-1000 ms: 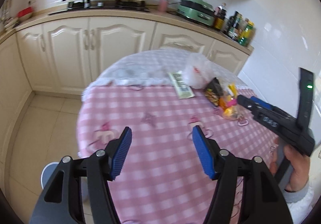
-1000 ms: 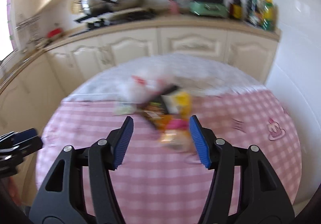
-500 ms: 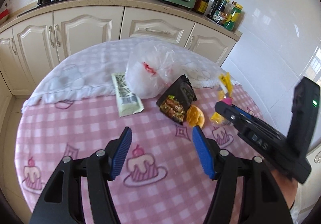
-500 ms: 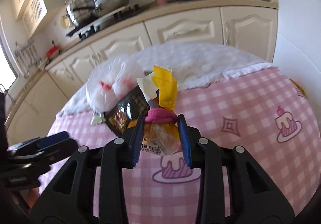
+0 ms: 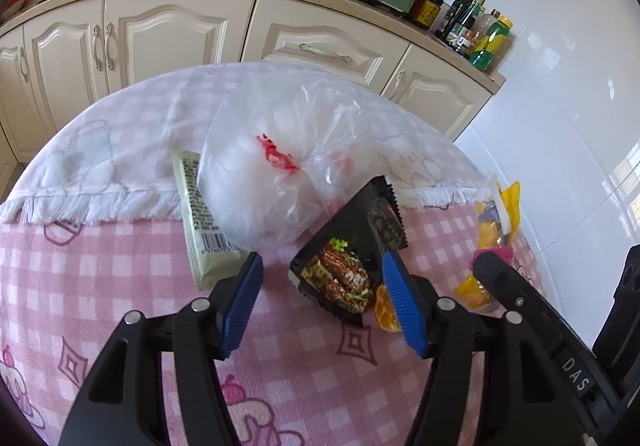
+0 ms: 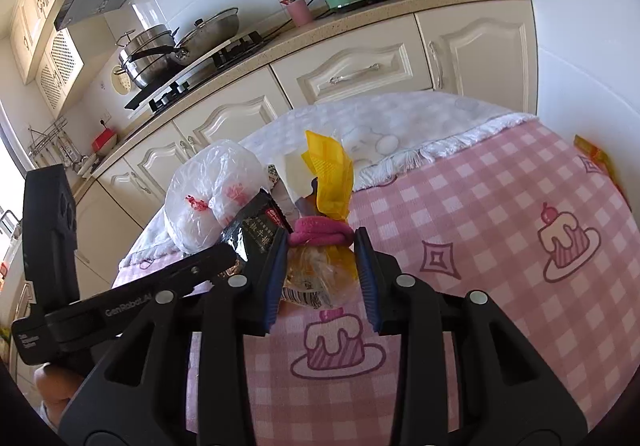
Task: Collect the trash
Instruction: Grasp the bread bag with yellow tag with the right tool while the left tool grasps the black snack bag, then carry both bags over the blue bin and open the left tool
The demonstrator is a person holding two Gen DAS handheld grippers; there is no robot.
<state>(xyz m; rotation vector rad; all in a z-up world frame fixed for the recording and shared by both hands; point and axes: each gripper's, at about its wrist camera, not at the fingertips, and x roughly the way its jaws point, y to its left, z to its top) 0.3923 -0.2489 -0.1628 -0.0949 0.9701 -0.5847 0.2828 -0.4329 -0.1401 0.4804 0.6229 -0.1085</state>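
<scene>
Right gripper [image 6: 320, 270] clamped on yellow snack bag [image 6: 320, 266] below its pink tie: light, crinkly, slippery. Left gripper [image 5: 320, 294] apart, straddling black wrapper [image 5: 340, 278].

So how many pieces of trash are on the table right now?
4: white plastic bag at the centre, pale green wrapper to its left, black snack packet in front, yellow wrapper in the right gripper. More may be hidden.

Bright daylight, sharp frames, glare on wall tiles [image 5: 560, 134], fisheye-bent edges
</scene>
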